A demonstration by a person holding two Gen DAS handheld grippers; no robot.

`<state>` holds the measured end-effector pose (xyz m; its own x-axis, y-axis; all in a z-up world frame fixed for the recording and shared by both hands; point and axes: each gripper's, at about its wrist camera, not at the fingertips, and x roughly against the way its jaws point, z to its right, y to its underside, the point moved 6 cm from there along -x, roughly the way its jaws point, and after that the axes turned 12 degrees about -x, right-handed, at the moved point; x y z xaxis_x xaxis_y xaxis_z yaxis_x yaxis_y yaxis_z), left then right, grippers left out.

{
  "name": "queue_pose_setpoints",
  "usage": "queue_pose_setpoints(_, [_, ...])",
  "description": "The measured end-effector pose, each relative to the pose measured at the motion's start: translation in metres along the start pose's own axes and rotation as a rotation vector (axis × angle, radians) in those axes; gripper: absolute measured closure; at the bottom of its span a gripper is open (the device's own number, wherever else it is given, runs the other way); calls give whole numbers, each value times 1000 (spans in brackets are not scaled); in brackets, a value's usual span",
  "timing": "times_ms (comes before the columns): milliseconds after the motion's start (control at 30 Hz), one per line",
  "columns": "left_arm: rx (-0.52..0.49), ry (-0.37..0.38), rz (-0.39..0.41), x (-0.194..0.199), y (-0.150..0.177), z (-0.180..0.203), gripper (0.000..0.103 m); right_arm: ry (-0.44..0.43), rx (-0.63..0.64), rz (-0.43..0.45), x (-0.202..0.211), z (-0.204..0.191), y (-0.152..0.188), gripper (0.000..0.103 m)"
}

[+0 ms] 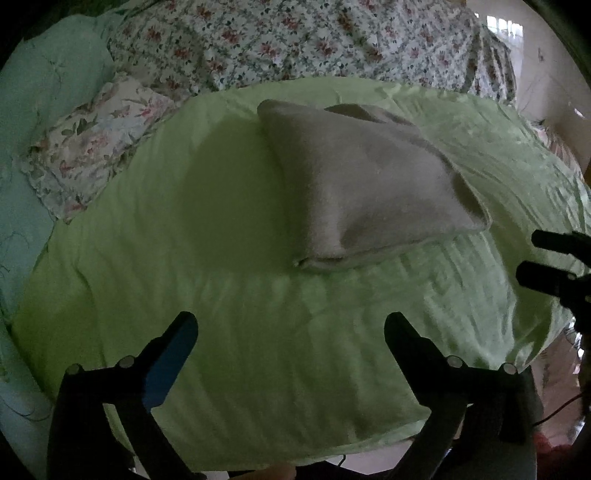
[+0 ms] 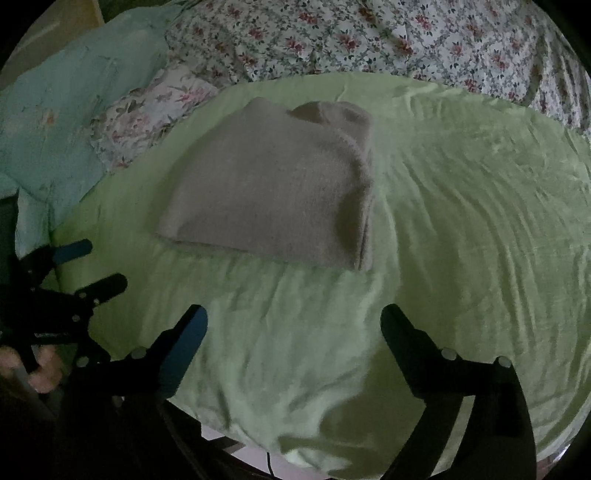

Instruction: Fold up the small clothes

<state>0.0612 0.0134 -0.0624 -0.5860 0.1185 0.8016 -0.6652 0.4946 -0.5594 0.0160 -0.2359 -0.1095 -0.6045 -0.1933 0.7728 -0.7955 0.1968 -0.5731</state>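
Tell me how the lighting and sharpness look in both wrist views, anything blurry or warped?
Left wrist view: dim, greenish cast, strong fisheye bending; a soft shadow darkens the green sheet left of the folded beige garment; a bright window blows out top right. Right wrist view: equally dim, garment fairly sharp, sheet smeared towards the edges.

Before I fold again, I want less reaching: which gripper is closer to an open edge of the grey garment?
Probably the right gripper: the garment's layered edges face its side. The left gripper, also open and empty, faces the smoother side. The margin is small.
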Motion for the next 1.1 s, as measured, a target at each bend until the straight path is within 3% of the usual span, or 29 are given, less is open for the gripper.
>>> queue_pose_setpoints(100, [14, 9, -10, 0, -4, -4, 1, -2, -3, 2, 3, 2, -2, 5])
queue_pose_setpoints(400, [8, -54, -59, -5, -16, -12, 1, -18, 22, 13, 4, -6, -18, 2])
queue_pose_setpoints(1100, [-26, -92, -78, -11, -46, -24, 1, -41, 74, -44, -13, -23, -53, 1])
